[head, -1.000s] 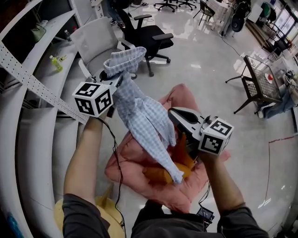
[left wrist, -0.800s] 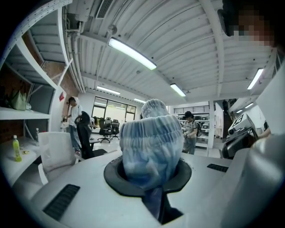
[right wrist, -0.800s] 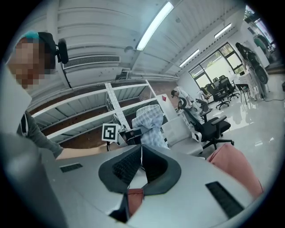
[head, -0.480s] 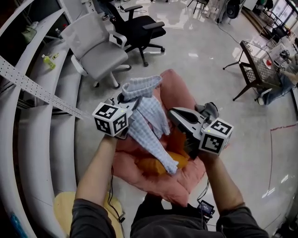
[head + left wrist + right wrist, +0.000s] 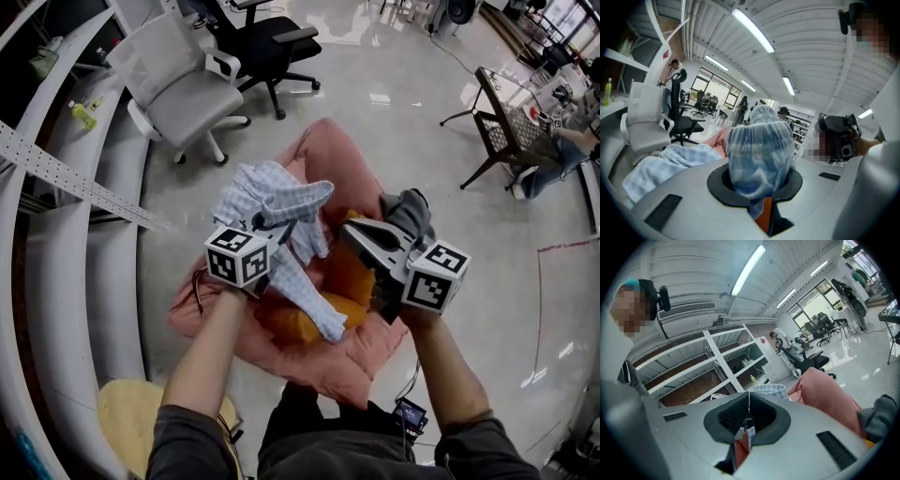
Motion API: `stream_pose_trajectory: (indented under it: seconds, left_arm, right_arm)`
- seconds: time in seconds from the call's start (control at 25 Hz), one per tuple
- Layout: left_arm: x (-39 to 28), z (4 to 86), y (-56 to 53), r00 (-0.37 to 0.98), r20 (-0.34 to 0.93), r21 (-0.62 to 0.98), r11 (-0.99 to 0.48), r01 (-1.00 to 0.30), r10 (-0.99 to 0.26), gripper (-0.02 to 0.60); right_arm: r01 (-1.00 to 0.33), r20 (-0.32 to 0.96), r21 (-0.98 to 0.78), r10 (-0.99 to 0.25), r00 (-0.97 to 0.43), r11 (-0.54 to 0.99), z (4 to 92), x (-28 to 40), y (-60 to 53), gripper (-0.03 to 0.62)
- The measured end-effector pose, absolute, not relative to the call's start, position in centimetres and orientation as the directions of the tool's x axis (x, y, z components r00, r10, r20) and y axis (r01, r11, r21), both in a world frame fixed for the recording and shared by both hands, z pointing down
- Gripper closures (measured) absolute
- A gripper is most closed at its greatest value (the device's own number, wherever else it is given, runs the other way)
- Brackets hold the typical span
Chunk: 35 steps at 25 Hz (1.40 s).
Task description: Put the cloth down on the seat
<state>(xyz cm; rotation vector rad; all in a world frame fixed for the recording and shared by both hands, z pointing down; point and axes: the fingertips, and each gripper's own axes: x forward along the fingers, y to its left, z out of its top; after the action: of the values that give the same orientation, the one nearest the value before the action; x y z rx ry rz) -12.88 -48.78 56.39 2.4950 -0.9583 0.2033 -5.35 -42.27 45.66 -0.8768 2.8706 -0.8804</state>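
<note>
While the cloth drapes onto the seat, the left gripper above the seat clasps its end, jaws just loosening, so release remains; the right gripper is clenched empty.

light: bright ceiling tubes | glare: glossy floor | edges: fisheye-bent, dark corners | focus: sharp

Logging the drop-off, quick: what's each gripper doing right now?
Left gripper: jaws on the cloth, just opening slightly.
Right gripper: jaws shut, nothing visibly held.

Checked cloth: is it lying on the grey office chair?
No, the left gripper holds the checked cloth over the pink cushioned seat.
</note>
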Motion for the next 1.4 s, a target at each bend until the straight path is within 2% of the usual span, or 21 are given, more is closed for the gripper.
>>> stream_pose_trajectory:
  seconds: [0.2, 0.56, 0.84, 1.16, 1.36, 1.4]
  left_arm:
    - [-12.7, 59.1, -47.7, 0.788, 0.340, 0.389, -0.686, -0.615, -0.514, 0.496]
    - [-12.8, 57.6, -43.5, 0.882, 0.255, 0.458, -0.753, -0.472, -0.397, 0.250]
    - [-12.7, 56.6, -41.1, 0.884, 0.246, 0.451, -0.760, -0.468, -0.398, 0.209]
    - [-10.7, 53.3, -38.7, 0.839, 0.254, 0.382, -0.747, -0.544, -0.481, 0.215]
    - [-10.4, 50.4, -36.9, 0.784, 0.250, 0.341, -0.706, -0.620, -0.568, 0.357]
    - [-10.4, 49.8, -36.5, 0.768, 0.246, 0.330, -0.693, -0.640, -0.592, 0.403]
  right_arm:
    - [-0.508, 0.164, -0.524, -0.504, -0.848, 0.684, 46.7, -7.6, -43.1, 0.577]
    - [-0.500, 0.160, -0.527, -0.497, -0.853, 0.687, 46.9, -11.2, -44.7, 0.576]
    - [-0.504, 0.158, -0.523, -0.503, -0.850, 0.687, 46.4, -10.9, -43.5, 0.576]
    - [-0.503, 0.149, -0.496, -0.502, -0.852, 0.707, 44.4, -8.7, -39.8, 0.576]
    - [-0.513, 0.141, -0.471, -0.513, -0.847, 0.718, 42.3, -6.2, -37.3, 0.577]
    - [-0.516, 0.141, -0.464, -0.515, -0.846, 0.720, 42.0, -5.7, -36.7, 0.577]
